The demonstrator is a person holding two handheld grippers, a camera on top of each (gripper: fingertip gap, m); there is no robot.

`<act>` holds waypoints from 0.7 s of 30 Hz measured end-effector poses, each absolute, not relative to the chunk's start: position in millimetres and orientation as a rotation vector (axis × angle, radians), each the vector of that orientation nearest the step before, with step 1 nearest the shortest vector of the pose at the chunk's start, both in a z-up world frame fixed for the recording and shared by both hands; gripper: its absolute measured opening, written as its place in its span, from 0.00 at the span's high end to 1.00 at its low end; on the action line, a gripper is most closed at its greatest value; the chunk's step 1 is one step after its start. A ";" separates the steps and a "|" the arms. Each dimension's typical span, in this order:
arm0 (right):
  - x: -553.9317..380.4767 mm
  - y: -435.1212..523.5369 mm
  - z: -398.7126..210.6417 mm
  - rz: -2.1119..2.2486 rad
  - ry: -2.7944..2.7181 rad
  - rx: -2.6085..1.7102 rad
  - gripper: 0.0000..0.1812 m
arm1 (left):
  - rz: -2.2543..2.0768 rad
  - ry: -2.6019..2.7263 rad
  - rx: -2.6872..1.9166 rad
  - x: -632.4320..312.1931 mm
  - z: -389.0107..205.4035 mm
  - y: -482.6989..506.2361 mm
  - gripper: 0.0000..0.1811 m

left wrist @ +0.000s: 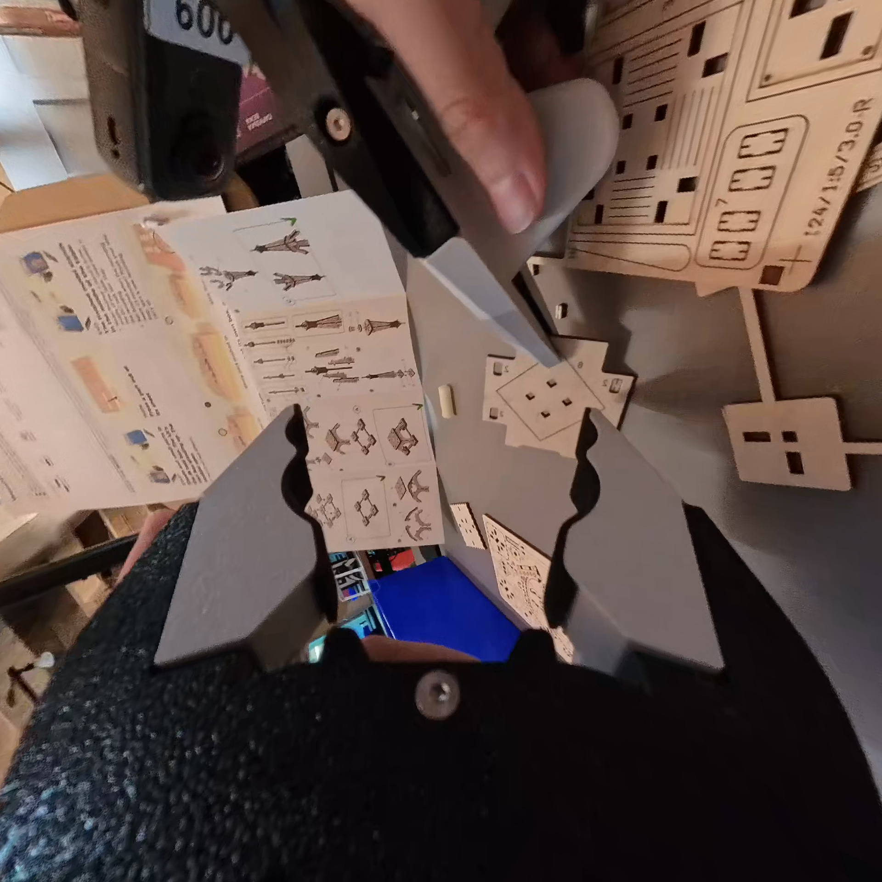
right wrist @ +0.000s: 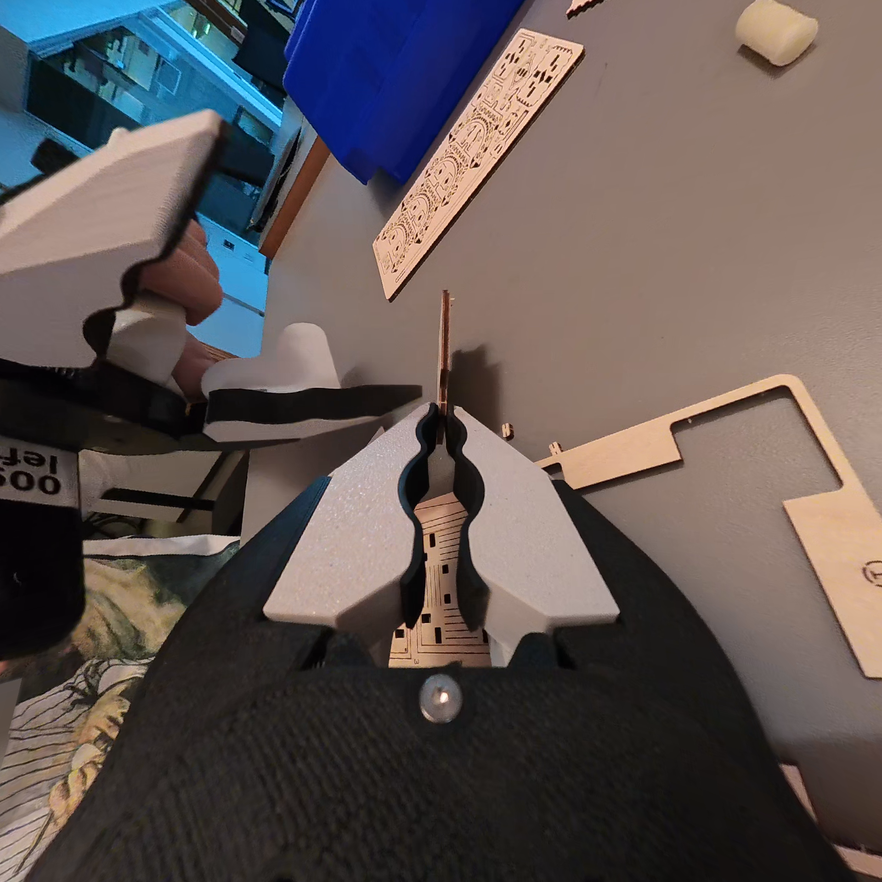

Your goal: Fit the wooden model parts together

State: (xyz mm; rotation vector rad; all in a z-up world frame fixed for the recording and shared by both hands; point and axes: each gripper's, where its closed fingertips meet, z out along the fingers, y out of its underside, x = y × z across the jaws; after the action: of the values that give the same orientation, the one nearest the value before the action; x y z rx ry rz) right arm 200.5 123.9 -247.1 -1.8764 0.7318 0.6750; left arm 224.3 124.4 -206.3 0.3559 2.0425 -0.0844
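Note:
My right gripper (right wrist: 444, 411) is shut on a thin wooden plate (right wrist: 445, 348), which shows edge-on and sticks out past the fingertips. In the left wrist view the right gripper (left wrist: 539, 353) comes down from the top with a hand on it. There the plate (left wrist: 549, 405) shows its face: a stepped square with small holes in the middle. It casts a shadow on the grey table (left wrist: 692, 343). My left gripper (left wrist: 443, 420) is open and empty, its fingertips just short of the plate. It also shows at the upper left of the right wrist view (right wrist: 210, 305).
A folded instruction sheet (left wrist: 191, 358) lies on the left. A large wooden parts sheet (left wrist: 716, 143) and a cut-out frame (left wrist: 787, 444) lie on the right. A thin engraved sheet (right wrist: 477, 157), a small white cylinder (right wrist: 775, 36) and a blue box (right wrist: 382, 86) are near the table edge.

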 end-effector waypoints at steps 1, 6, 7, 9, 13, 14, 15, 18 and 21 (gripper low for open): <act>200.5 123.8 -247.1 0.675 0.732 -1.876 1.00 | -0.099 2.047 0.338 223.7 -204.4 125.7 0.39; 200.3 123.8 -246.9 0.679 0.732 -1.875 1.00 | -0.157 2.093 0.325 220.6 -207.7 119.6 0.39; 200.3 123.9 -246.9 0.679 0.731 -1.875 1.00 | -0.154 2.091 0.332 221.4 -208.9 118.6 0.40; 200.2 123.8 -246.8 0.680 0.731 -1.875 1.00 | -0.157 2.105 0.341 222.1 -213.1 117.0 0.40; 200.1 123.9 -246.8 0.681 0.730 -1.875 1.00 | -0.151 2.121 0.357 222.7 -218.4 116.7 0.40; 199.7 124.0 -246.9 0.684 0.729 -1.876 1.00 | -0.139 2.107 0.377 223.4 -218.4 116.8 0.40; 199.7 124.0 -247.0 0.684 0.730 -1.877 1.00 | -0.139 2.102 0.400 222.4 -219.1 115.9 0.41; 199.6 124.0 -246.9 0.684 0.729 -1.876 1.00 | -0.150 2.103 0.426 220.4 -220.6 115.7 0.43; 199.7 124.0 -247.0 0.684 0.730 -1.876 1.00 | -0.164 2.105 0.464 216.9 -223.8 116.0 0.47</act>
State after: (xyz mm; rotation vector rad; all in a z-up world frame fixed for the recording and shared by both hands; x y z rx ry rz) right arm 199.7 124.0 -247.0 -1.8762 0.7295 0.6844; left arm 216.9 116.0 -223.8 0.4643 2.1049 -0.1642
